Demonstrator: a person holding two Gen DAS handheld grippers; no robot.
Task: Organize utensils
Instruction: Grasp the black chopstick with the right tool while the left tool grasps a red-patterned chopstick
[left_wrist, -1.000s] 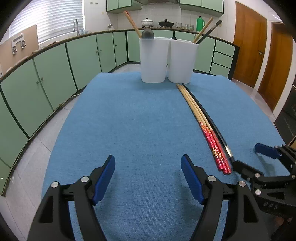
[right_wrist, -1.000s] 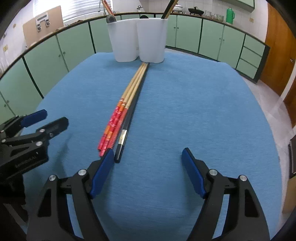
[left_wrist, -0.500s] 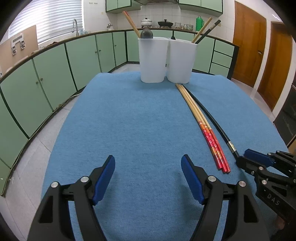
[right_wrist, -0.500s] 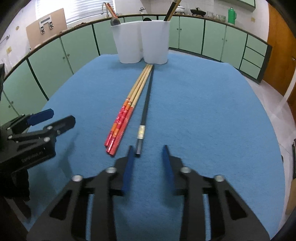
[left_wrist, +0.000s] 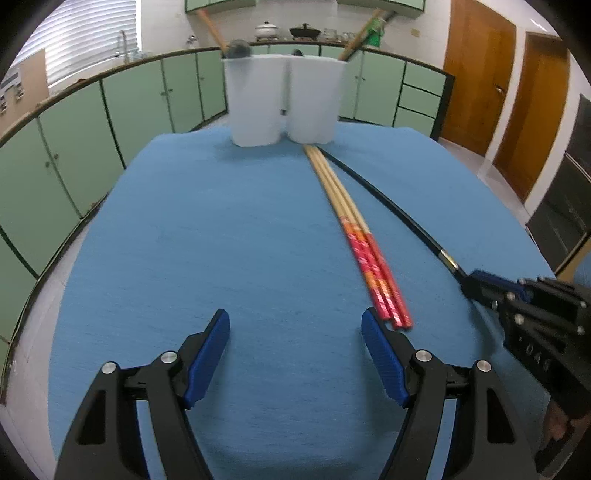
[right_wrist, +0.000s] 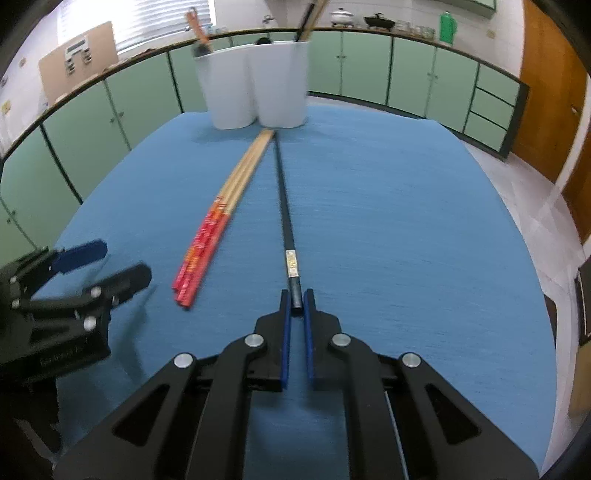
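On the blue cloth-covered tabletop, a long thin black chopstick lies lengthwise, far tip near the foot of the white two-compartment plastic utensil holder. Right tongs have just been closing and now clamp the chopstick's near end between the blue pads; the chopstick's gold-banded section sits just ahead of the tips. Beside it, apart at the near end and converging toward the holder, lies a bundle of wooden chopsticks with red-and-orange patterned handles, flat on the cloth, not gripped. Left tongs are spread wide with nothing between the pads, held over bare cloth; the red handle ends lie just beside the right-hand pad. Holder stands upright at the far edge of the tabletop, with wooden and dark utensil handles sticking out of both compartments. Green cabinets behind.
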